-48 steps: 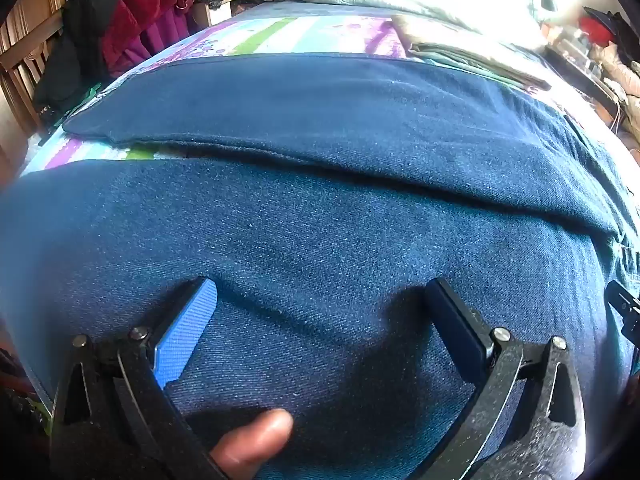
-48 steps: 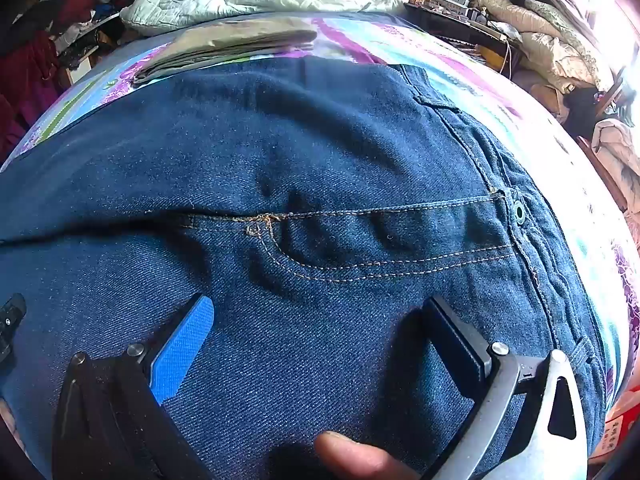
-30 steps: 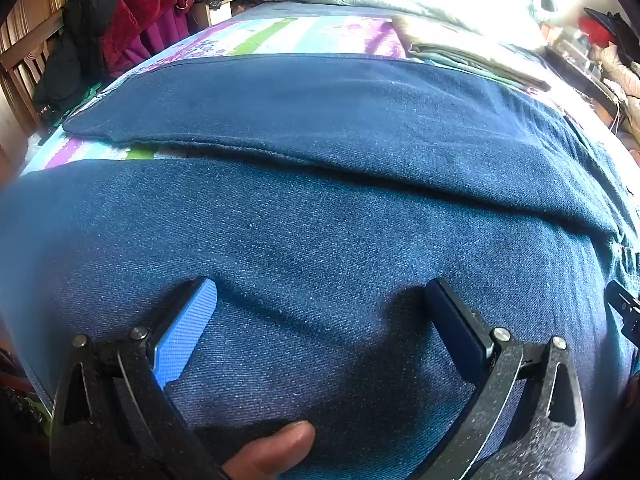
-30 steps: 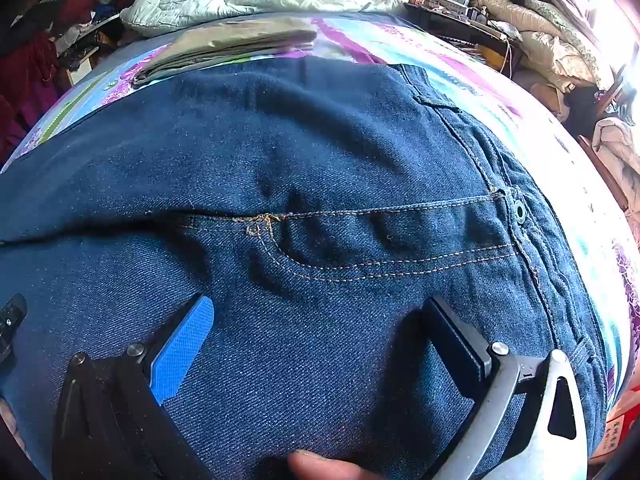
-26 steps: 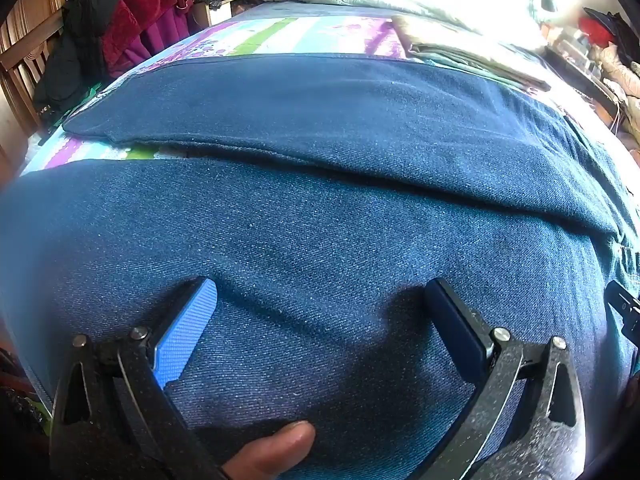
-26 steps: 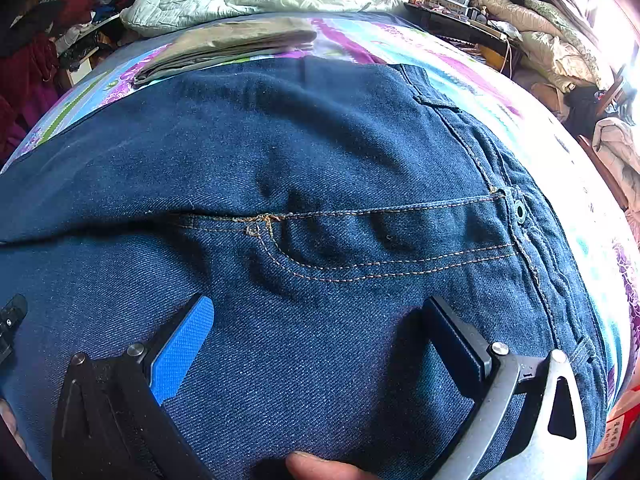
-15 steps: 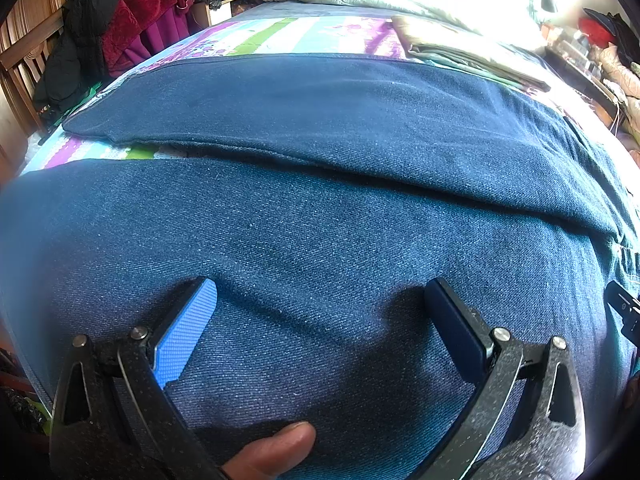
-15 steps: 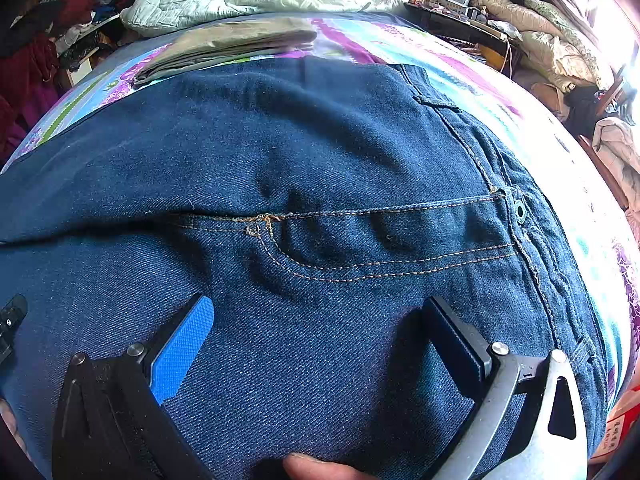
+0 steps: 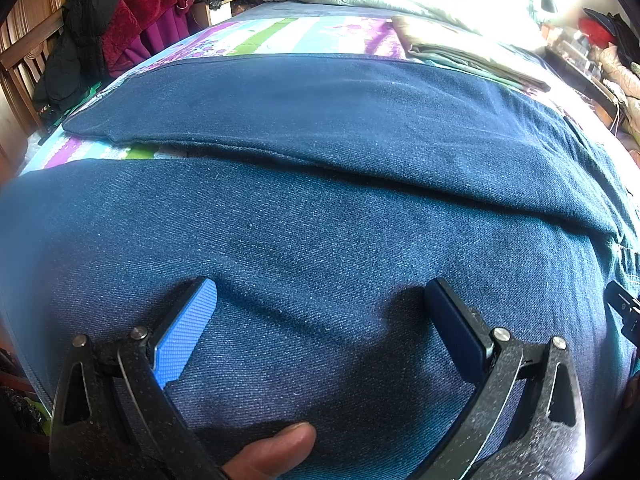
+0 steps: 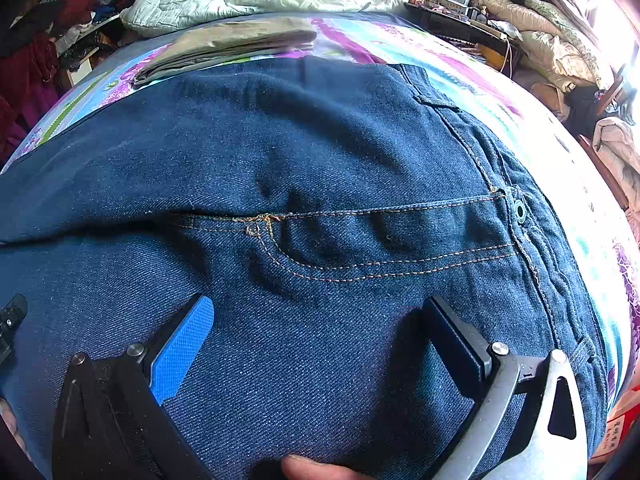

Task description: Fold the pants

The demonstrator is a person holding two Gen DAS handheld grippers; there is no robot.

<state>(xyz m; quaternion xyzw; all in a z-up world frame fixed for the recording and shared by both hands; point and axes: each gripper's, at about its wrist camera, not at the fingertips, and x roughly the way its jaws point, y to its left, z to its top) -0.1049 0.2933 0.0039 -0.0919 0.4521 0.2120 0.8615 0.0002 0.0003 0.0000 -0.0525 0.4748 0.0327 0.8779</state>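
- We note the jeans (image 10: 320, 152): dark blue denim, orange-tan stitching.
- We see the bedsheet (image 9: 280, 36): striped purple, green, pale blue, white.
- Folded cloth (image 10: 228, 46): khaki-olive.
- Finger pads (image 9: 184, 332): bright blue, textured.
- Hanging garments (image 9: 144, 12): dark red, black.

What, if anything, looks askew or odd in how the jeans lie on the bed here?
Nothing is damaged. The jeans lie spread flat on the bed, legs apart, still unfolded, with slight rumpling around the fly stitching. Left gripper and right gripper are open over the denim.
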